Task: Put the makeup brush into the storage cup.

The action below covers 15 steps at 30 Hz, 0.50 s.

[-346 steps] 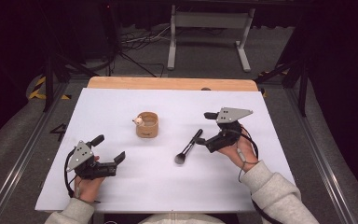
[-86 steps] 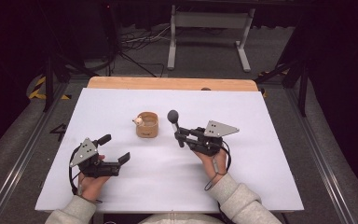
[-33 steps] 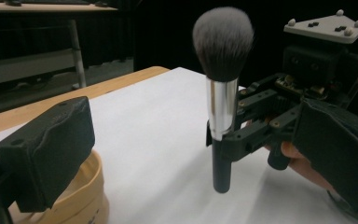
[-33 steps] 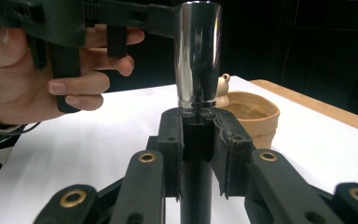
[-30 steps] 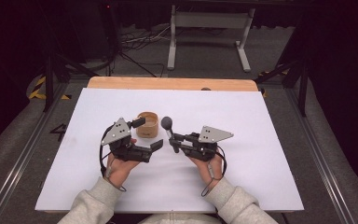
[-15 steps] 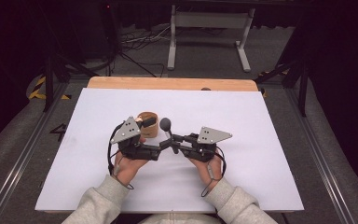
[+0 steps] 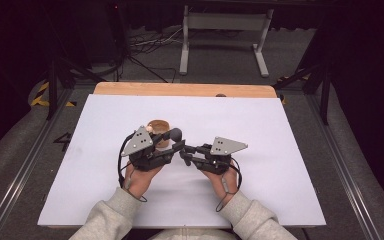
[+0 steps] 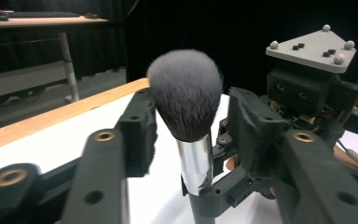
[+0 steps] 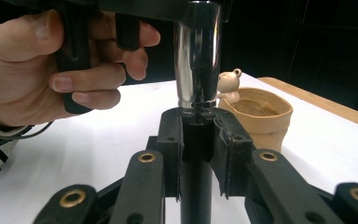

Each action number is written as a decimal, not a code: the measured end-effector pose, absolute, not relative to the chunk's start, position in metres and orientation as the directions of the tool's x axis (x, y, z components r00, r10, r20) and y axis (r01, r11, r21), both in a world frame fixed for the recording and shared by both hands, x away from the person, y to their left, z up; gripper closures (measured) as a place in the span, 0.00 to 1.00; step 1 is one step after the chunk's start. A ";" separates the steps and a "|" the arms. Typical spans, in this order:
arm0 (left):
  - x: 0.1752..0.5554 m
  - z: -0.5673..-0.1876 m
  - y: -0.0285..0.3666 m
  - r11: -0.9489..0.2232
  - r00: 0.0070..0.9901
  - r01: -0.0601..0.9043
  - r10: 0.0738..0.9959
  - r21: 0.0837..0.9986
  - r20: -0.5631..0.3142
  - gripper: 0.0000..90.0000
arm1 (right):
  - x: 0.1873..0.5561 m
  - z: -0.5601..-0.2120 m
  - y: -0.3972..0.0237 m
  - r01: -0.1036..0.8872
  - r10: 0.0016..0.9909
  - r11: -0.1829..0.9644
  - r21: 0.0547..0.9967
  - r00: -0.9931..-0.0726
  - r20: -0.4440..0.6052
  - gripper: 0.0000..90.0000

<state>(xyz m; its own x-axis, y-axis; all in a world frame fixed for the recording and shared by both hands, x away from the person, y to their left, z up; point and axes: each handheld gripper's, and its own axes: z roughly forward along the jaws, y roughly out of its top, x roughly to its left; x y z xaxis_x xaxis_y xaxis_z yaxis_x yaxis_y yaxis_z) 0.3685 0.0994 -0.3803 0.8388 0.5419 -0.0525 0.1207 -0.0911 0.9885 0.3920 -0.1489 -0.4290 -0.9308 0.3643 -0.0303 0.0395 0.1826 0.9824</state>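
Handover looks abt halfway: right gripper [image 7: 186, 151] at frame centre of high view is clenched on the black handle of the makeup brush [image 8: 186, 100]. Left gripper [image 7: 176, 145] jaws have just been closing round the ferrule; contact unclear. Brush stands upright above the table [image 7: 280, 150], long axis vertical, bristles up, near bear cup [image 9: 256, 114]. Left: right's release

you have a makeup brush [image 8: 185, 93] with a soft, matt grey bristle head, a mirror-glossy chrome metal ferrule [image 9: 196, 56] and a matt black handle, caught between the matt black plastic jaws of your right gripper [image 9: 196, 154], which carry brass-looking rivets. your left gripper [image 8: 186, 135] is the same matt black plastic, and the right one's top plate is flat grey with a dull finish. on the far side, the small tan cup [image 9: 260, 114] looks smooth and slightly satin, standing on a matt white paper-like sheet [image 7: 260, 120] over a bare wood table edge [image 7: 185, 89].
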 end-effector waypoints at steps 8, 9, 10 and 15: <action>0.368 -0.381 0.102 -0.087 0.827 0.125 0.560 0.988 -0.055 0.75 | 0.392 -0.430 -0.148 0.046 0.364 0.191 0.981 -0.931 -0.027 0.83; 0.368 -0.381 0.102 -0.088 0.827 0.125 0.560 0.988 -0.054 0.75 | 0.392 -0.430 -0.148 0.046 0.364 0.191 0.981 -0.931 -0.027 0.83; 0.368 -0.380 0.102 -0.090 0.827 0.124 0.559 0.988 -0.053 0.76 | 0.393 -0.431 -0.148 0.046 0.364 0.191 0.980 -0.931 -0.027 0.83; 0.368 -0.381 0.103 -0.085 0.827 0.129 0.560 0.988 -0.060 0.76 | 0.393 -0.431 -0.148 0.046 0.365 0.192 0.980 -0.931 -0.027 0.82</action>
